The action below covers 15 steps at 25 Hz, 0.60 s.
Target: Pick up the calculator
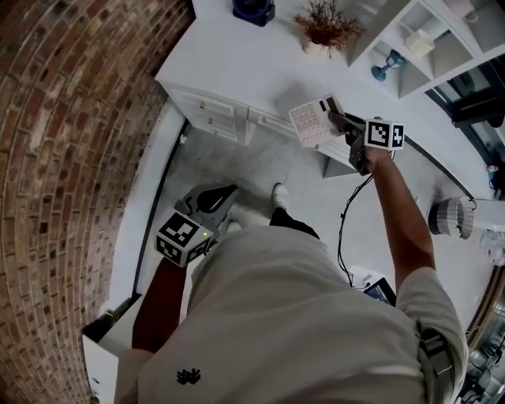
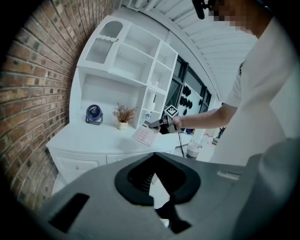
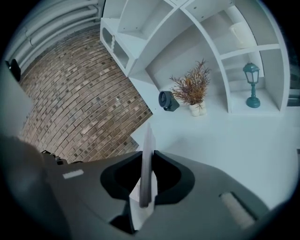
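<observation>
The calculator [image 1: 314, 120] is white with pinkish keys. My right gripper [image 1: 335, 118] is shut on its edge and holds it in the air above the front edge of the white counter [image 1: 237, 63]. In the right gripper view the calculator [image 3: 147, 159] stands edge-on between the jaws, which are closed against it. The left gripper view shows the calculator [image 2: 145, 135] and the right gripper [image 2: 152, 124] from afar. My left gripper [image 1: 230, 189] hangs low at my left side over the floor. Its tips [image 2: 154, 153] meet with nothing between them.
On the counter stand a dark blue fan [image 1: 252, 9] and a dried plant in a white pot [image 1: 325, 28]. A white shelf unit holds a teal lamp [image 1: 387, 65]. Drawers [image 1: 213, 110] sit under the counter, a brick wall [image 1: 71, 158] runs along the left, and a bin [image 1: 451, 217] stands on the right.
</observation>
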Each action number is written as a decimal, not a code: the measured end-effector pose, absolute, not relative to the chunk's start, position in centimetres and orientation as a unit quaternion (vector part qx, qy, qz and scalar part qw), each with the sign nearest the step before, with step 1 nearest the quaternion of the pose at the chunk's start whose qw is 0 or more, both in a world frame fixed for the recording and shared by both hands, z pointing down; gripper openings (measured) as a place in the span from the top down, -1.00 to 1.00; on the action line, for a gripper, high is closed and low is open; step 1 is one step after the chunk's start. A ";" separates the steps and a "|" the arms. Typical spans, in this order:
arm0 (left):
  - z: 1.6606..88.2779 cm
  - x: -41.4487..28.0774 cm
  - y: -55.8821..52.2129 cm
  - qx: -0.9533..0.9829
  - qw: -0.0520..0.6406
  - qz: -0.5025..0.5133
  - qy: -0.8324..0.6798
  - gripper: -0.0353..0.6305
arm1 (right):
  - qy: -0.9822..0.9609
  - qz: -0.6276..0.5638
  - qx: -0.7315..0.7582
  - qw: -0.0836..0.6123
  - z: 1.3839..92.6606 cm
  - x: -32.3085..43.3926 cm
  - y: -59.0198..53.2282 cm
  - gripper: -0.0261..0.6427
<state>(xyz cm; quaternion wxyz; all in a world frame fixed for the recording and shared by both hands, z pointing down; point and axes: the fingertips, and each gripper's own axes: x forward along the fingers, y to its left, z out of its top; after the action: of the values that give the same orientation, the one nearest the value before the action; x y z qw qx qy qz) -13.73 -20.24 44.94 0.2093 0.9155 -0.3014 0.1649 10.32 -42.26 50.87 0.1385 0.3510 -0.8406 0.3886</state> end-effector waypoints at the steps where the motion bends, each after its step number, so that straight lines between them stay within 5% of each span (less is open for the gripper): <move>1: 44.8 -14.0 -20.0 0.917 0.206 0.161 -0.302 0.88 | -0.843 0.387 0.348 0.138 50.5 9.7 -41.7 0.69; 15: 45.7 -17.9 -14.0 0.923 0.201 0.152 -0.289 0.88 | -0.862 0.366 0.322 0.137 46.6 3.0 -33.3 0.69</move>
<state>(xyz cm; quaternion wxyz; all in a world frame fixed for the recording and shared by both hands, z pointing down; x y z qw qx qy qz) -17.91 -14.03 45.73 0.2014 0.9235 -0.2888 0.1524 2.96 -33.34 46.58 0.1368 0.3216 -0.8623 0.3664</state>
